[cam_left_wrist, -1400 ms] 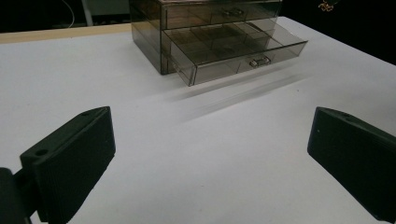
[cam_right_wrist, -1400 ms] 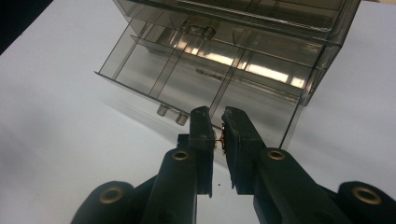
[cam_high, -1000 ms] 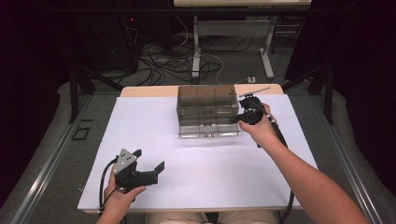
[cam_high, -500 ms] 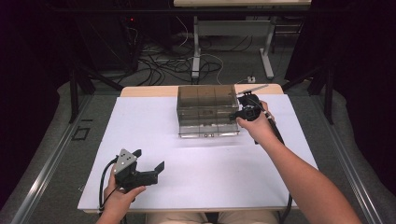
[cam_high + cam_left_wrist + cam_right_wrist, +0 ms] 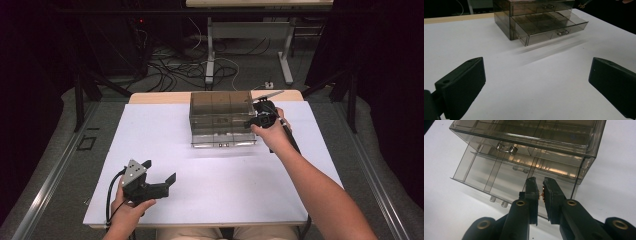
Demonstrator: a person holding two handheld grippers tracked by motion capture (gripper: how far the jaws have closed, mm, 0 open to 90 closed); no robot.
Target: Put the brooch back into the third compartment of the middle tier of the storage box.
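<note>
**Right claw pinching small gold piece over open drawer**

Right claw (image 5: 541, 191) is clenched on a tiny gold-coloured item (image 5: 541, 194), wedged between the pads; can't tell what it is, looks like a bit of jewellery or a small metal part. In the high view it's held at the right end of the drawer box (image 5: 221, 118), above the pulled-out bottom drawer (image 5: 549, 26).

Left claw (image 5: 536, 82) released, jaws wide apart, hovering low over the worktop (image 5: 210, 175) near the front-left, well apart from the box.

Handling, my read:
- Item: very light, rigid-ish, slippery metal. Easy to flick out of the pads or lose on release. Only a sliver is gripped, so release low inside a compartment.
- Box: smoky clear plastic, two drawers, small knob pairs on each front, dividers inside. Stiff but light and scratch-prone; likely to slide on the white sheet if pushed. Take hold of a drawer by the knobs (image 5: 563, 32), not the thin walls.

Upper drawer looks closed.
</note>
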